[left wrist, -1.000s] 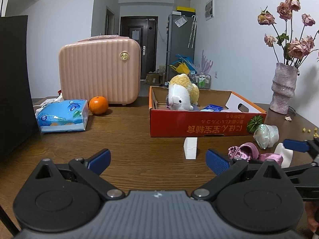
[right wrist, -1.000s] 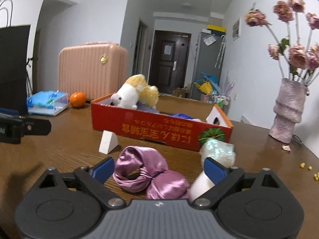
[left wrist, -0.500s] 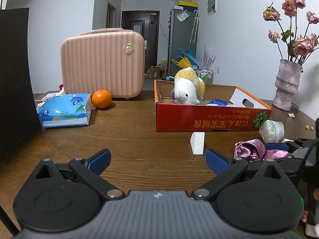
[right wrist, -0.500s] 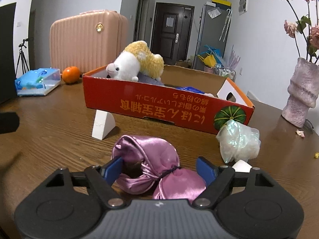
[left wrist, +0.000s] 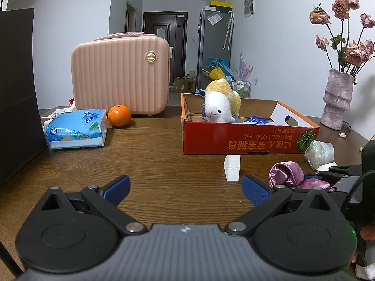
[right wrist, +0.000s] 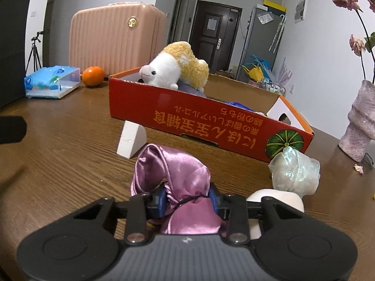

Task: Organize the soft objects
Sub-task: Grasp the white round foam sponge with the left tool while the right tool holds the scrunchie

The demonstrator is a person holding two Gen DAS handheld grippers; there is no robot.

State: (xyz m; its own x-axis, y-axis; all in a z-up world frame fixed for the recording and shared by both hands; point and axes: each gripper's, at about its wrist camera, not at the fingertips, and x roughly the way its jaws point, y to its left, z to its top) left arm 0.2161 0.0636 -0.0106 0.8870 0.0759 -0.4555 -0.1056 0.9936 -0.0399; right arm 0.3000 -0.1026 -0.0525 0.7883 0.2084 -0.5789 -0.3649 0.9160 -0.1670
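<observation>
The right gripper (right wrist: 188,199), wide open a second ago, has just closed and now pinches the glossy purple satin scrunchie (right wrist: 173,175) on the wood-grain table (right wrist: 70,140). The left gripper (left wrist: 185,187) hovers wide and empty. Beyond sits the red cardboard box (right wrist: 199,121), unmoved.

Shiny purple scrunchie (right wrist: 173,171), red box (right wrist: 211,121), ribbed pink suitcase (left wrist: 120,75).

Even, soft indoor light from overhead, moderately bright; white walls evenly lit; the dark brown wood-grain desk (left wrist: 164,164) carries a dull sheen, no hard glare; a faint soft shadow sits under the round orange fruit (left wrist: 119,115); both views show strong fisheye bending, with dark vignetted corners; the shiny purple satin pouch (right wrist: 178,175) shows mild highlights; focus sharp throughout, no motion blur.
</observation>
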